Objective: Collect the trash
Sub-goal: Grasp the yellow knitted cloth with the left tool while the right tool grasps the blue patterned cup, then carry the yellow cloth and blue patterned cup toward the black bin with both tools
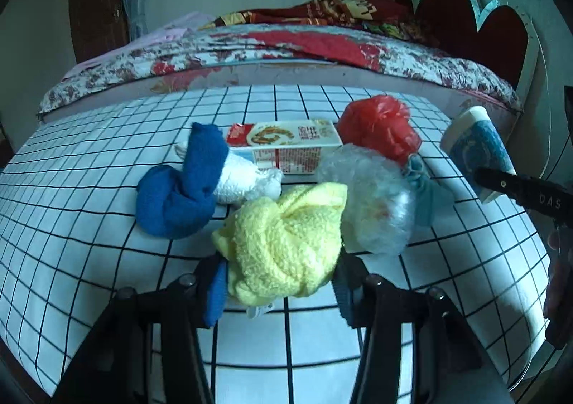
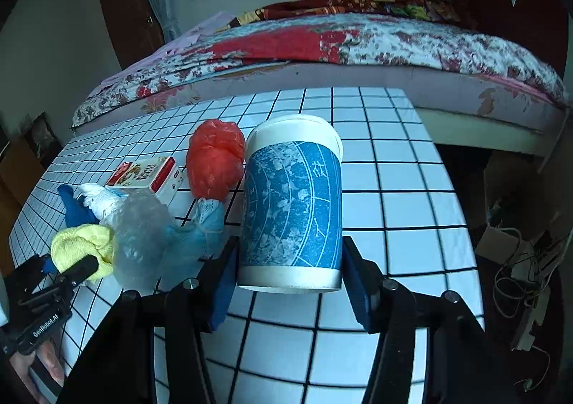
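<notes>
- A table covered in a white cloth with a black grid is seen in both wrist views, with a bed under a patterned quilt just behind it.
- A pile of items is gathered on the table: a knotted blue cloth, a white cloth, a printed carton lying flat with its long axis running left to right, a red plastic bag, a crumpled clear plastic bag and a pale blue mask.
- The clear bag and the mask are crowded against the right side of the yellow cloth, and the blue cloth lies just to its left.
- The yellow cloth, knotted into a lump, is held between the fingers of the left gripper, whose jaws are closed onto it at the near edge of the pile.
- The paper cup, blue-patterned with white bands, is clamped low on its sides by the right gripper, to the right of the pile and just beside the red bag.
- The cup's long axis runs away from the right camera; in the left wrist view it is seen tilted.
- Cardboard and loose cables lie on the floor to the right of the table.
</notes>
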